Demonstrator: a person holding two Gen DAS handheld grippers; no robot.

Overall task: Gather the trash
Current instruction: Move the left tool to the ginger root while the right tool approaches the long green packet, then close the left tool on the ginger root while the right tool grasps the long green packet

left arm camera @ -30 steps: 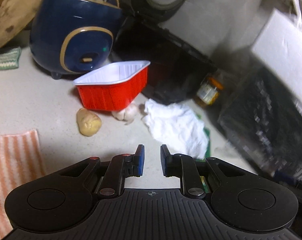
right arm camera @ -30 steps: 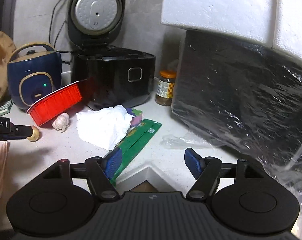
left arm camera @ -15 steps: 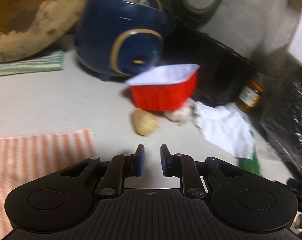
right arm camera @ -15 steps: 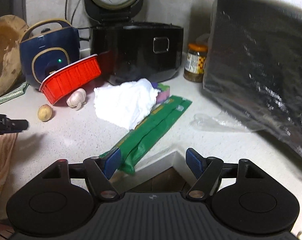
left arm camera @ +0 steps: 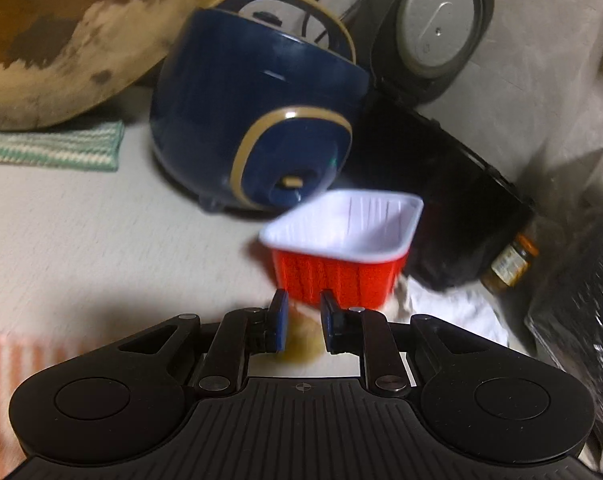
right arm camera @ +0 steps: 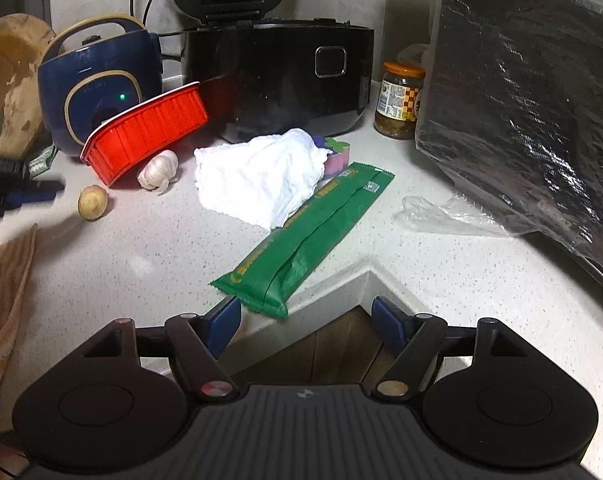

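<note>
Countertop edge (right arm camera: 333, 280) under green wrapper (right arm camera: 305, 240)

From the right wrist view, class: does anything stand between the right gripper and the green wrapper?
Nothing visible does. The right gripper, open, faces the green wrapper, whose near end overhangs the counter edge.

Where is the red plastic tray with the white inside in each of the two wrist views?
Left wrist view: the red plastic tray with the white inside is just right of centre, tilted, directly beyond the fingertips.
Right wrist view: the same tray is at the left, leaning with its ribbed red side toward the camera.
Shared landmark: the round dark-blue cooker with gold trim stands right behind the tray in both.
</note>
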